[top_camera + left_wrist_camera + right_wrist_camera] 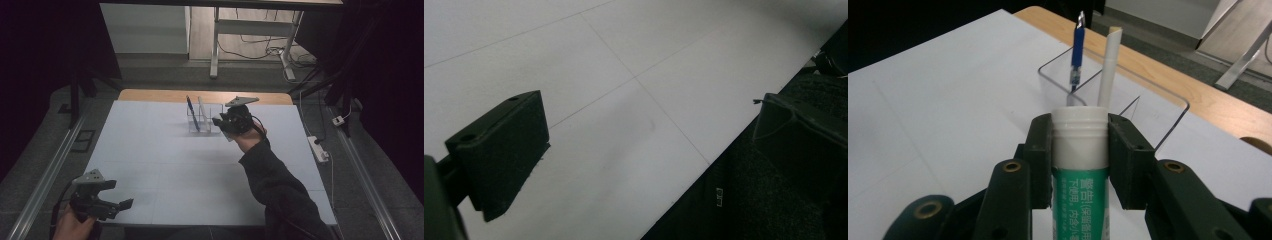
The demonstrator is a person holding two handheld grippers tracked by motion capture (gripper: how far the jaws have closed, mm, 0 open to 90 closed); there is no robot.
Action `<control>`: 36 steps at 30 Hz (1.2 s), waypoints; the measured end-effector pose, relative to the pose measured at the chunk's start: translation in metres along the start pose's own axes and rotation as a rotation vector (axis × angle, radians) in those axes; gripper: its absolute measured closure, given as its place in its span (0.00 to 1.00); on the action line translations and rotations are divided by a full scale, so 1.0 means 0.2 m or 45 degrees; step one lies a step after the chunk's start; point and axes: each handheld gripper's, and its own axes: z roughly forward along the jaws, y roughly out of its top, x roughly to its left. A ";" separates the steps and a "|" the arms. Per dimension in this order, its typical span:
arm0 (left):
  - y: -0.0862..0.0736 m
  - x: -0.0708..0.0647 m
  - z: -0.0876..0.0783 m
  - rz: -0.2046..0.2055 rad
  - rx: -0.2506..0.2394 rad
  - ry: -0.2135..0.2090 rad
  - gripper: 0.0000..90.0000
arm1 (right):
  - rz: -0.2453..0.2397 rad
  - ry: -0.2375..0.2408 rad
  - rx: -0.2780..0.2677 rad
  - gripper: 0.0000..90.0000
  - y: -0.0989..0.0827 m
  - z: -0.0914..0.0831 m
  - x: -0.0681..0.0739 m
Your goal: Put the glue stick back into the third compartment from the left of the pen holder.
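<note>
- Plainly, the tube (1079,170) carries a green label with white Chinese characters printed along it; they are too small and cut off to read with certainty
- Above the label the tube is white, topped by a ridged white cap, and it stands between the pads of the right gripper (1079,160), which are clamped against its sides just below the cap
- From the high view, the right gripper (231,121) sits at the far middle of the table (150,150), just beside a clear plastic holder (205,120)
- That holder (1168,125) is a see-through box with compartments; a blue pen (1077,55) leans in one and a white pen (1108,70) in the one next to it
- Neither pen shows any writing that can be made out
- Near the front left corner, the left gripper (112,197) hangs over the table with its jaws well apart and nothing between them
- Its own view shows the two black pads (504,150) spread wide above the pale table sheet (624,100), at the table's edge
</note>
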 end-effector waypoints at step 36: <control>0.00 0.00 0.00 0.008 0.004 -0.006 0.02 | 0.074 -0.142 -0.148 0.72 0.16 0.34 -0.17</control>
